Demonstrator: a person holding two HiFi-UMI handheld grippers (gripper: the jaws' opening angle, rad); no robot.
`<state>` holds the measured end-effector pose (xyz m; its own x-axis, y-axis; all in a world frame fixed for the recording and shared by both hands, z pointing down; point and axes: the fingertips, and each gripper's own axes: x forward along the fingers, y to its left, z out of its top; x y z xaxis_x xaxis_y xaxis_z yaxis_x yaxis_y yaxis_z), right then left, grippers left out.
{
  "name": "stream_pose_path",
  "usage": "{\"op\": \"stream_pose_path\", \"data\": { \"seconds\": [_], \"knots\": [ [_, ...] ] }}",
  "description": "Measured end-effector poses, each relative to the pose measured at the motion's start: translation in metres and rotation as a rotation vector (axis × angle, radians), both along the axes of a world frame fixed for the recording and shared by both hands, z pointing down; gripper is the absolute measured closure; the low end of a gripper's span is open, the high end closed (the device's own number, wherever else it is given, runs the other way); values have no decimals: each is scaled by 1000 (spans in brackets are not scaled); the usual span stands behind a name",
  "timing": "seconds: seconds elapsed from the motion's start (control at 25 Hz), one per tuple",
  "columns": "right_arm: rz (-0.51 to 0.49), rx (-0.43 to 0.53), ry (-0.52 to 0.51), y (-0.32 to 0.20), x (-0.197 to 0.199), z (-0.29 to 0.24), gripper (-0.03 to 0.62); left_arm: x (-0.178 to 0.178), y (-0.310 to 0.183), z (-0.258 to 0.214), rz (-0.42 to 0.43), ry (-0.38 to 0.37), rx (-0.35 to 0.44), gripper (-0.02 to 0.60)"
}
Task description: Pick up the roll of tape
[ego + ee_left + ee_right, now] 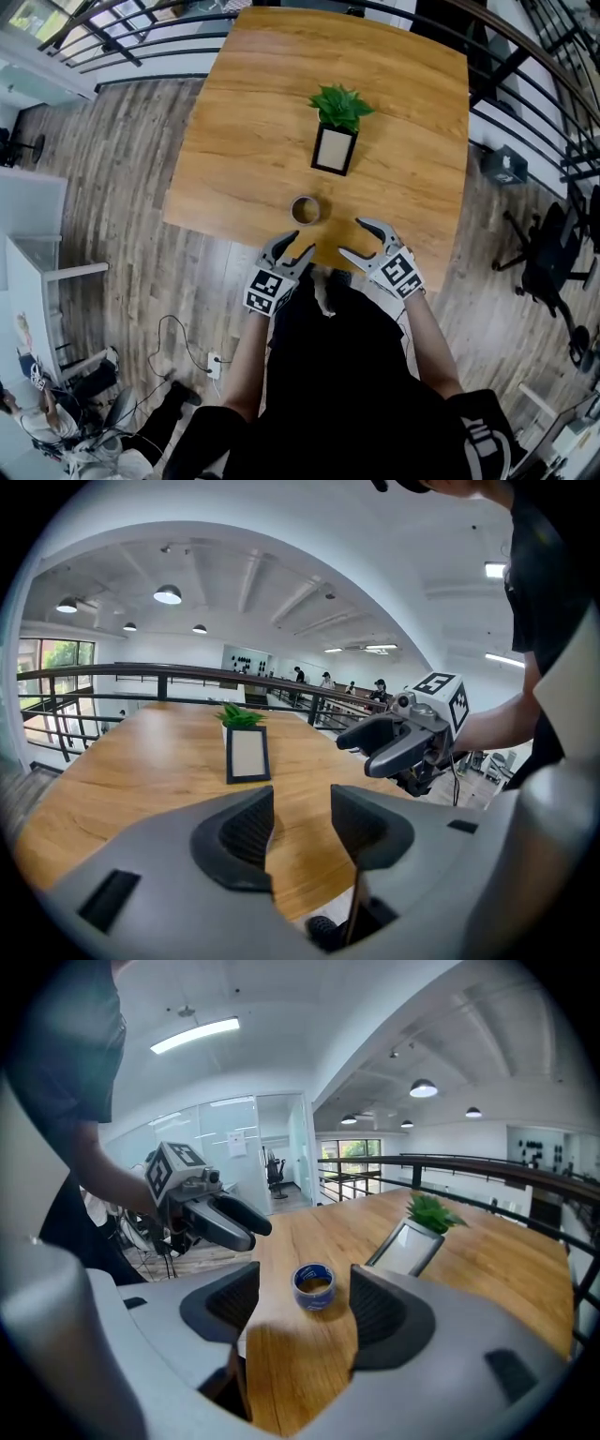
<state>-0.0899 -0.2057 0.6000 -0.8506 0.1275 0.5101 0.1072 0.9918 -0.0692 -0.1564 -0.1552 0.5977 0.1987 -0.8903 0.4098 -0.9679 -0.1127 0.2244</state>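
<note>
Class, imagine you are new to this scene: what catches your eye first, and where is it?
A green leafy plant in a dark square pot stands centrally on the light wooden table. Near its closest edge lies the blue roll of tape, with the open left tongs and right tongs held just short of it.
</note>
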Motion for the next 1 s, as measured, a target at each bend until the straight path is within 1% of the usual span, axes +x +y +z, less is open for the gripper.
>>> {"op": "stream_pose_path", "data": {
  "seconds": [0.12,0.32,0.44,0.52,0.6,0.84,1.0],
  "knots": [
    [47,-10,16,-1,2,6,292,-10,-3,10,23,1,-8,379],
    [109,-19,40,-1,2,12,292,-14,-11,22,103,13,-29,379],
    [141,-22,45,1,-1,15,292,-10,-13,32,175,4,-52,379],
    [155,-24,48,3,-2,17,292,-4,-16,35,234,-22,-58,379],
    [166,-27,51,5,-4,20,295,-2,-20,37,273,-36,-56,379],
    [215,-27,51,8,-13,27,295,-6,-24,48,330,-31,-70,379],
    [269,-34,48,12,-17,33,295,-9,-22,56,391,-40,-85,379]
  ]
}}
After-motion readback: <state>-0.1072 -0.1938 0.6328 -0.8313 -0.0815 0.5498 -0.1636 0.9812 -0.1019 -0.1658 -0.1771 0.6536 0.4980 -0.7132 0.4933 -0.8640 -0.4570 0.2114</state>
